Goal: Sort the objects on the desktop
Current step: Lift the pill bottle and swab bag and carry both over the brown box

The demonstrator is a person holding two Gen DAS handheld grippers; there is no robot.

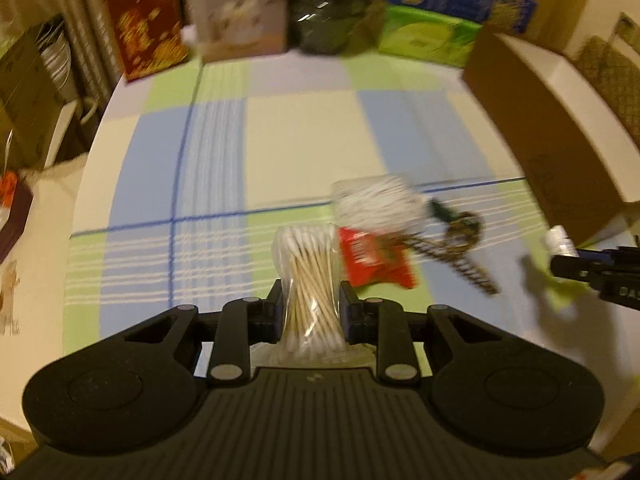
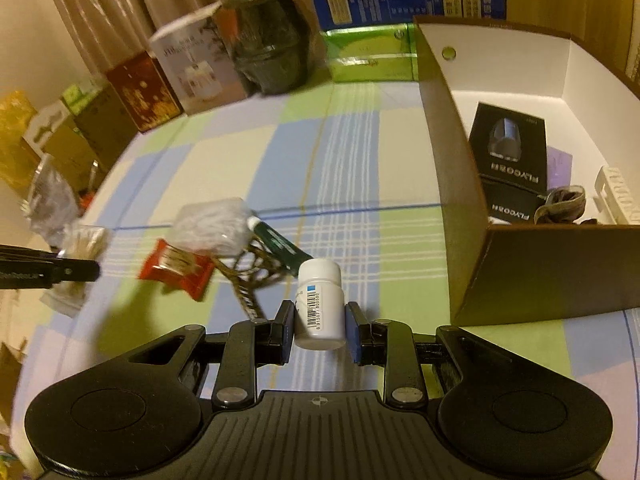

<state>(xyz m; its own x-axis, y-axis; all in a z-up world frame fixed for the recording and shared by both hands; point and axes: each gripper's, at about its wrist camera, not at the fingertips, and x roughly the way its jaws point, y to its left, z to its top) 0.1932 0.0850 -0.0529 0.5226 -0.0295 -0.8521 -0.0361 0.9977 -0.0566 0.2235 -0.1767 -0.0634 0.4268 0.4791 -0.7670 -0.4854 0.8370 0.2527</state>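
My left gripper (image 1: 311,310) is shut on a clear bag of cotton swabs (image 1: 308,272) and holds it above the checked tablecloth (image 1: 280,140). My right gripper (image 2: 319,330) is shut on a white pill bottle (image 2: 320,304) with a barcode label. A small pile lies on the cloth: a clear pack of white swabs (image 2: 212,224), a red snack packet (image 2: 176,266), a green tube (image 2: 276,242) and a patterned hair clip (image 2: 248,280). The same pile shows in the left wrist view, with the red packet (image 1: 372,258). The right gripper and bottle (image 1: 560,242) appear at the right edge there.
An open brown cardboard box (image 2: 532,264) stands at the right, holding black product boxes (image 2: 508,148) and small items. Cartons, a dark bottle (image 2: 268,40) and a green box (image 2: 368,56) line the table's far edge. The table edge (image 1: 86,184) curves at the left.
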